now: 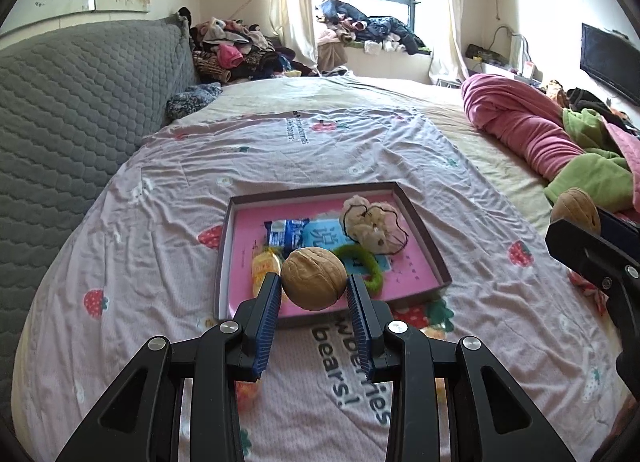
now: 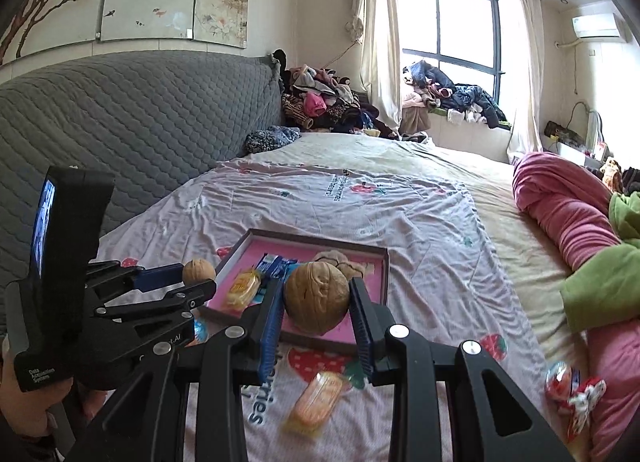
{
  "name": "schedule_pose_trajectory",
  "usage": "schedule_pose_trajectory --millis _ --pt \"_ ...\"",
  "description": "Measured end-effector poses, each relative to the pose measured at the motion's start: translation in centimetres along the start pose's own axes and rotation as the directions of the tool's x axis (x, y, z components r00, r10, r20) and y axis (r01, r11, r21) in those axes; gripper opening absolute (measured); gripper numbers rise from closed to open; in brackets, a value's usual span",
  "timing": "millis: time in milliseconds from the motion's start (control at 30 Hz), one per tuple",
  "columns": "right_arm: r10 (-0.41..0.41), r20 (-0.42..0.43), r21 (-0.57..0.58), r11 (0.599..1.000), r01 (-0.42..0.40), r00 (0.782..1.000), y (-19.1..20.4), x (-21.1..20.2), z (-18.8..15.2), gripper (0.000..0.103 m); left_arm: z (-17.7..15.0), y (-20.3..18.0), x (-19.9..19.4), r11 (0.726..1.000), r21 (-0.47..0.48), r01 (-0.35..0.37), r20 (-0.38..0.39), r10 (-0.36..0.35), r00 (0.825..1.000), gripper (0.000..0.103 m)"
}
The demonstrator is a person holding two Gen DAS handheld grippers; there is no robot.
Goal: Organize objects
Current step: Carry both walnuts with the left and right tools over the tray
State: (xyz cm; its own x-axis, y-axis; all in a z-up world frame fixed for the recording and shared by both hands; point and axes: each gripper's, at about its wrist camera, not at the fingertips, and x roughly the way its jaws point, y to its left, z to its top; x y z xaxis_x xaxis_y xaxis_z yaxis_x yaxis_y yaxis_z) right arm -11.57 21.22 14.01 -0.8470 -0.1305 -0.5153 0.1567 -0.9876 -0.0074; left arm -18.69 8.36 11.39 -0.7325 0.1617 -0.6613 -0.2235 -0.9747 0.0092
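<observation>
Each gripper holds a walnut above the bed. My left gripper (image 1: 314, 286) is shut on a brown walnut (image 1: 314, 277), just over the near edge of a pink-lined shallow box (image 1: 430, 250). My right gripper (image 2: 316, 302) is shut on a second walnut (image 2: 317, 298), also near the box (image 2: 385, 266). In the left wrist view the right gripper (image 1: 580, 221) shows at the right edge with its walnut (image 1: 574, 207). In the right wrist view the left gripper (image 2: 196, 276) and its walnut (image 2: 199, 270) sit at the left. The box holds a blue snack packet (image 1: 287, 230), a yellow candy (image 1: 264, 264), a beige plush (image 1: 370, 221) and a green loop (image 1: 366, 262).
A yellow wrapped snack (image 2: 316, 402) and a red-and-white wrapped item (image 2: 574, 388) lie on the strawberry-print sheet (image 1: 160, 229) near me. A pink blanket (image 1: 520, 121) and green cloth (image 1: 592, 173) are heaped at right. A grey quilted headboard (image 1: 80, 101) runs along the left.
</observation>
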Motion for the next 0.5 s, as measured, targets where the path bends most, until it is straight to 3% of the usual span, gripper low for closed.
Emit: schedule_pose_trajectory --millis 500 --pt "0.023 0.034 -0.035 0.999 -0.021 0.999 -0.6 5.0 1.9 0.033 2.1 0.2 6.2 1.000 -0.003 -0.001 -0.003 0.001 1.000 0.035"
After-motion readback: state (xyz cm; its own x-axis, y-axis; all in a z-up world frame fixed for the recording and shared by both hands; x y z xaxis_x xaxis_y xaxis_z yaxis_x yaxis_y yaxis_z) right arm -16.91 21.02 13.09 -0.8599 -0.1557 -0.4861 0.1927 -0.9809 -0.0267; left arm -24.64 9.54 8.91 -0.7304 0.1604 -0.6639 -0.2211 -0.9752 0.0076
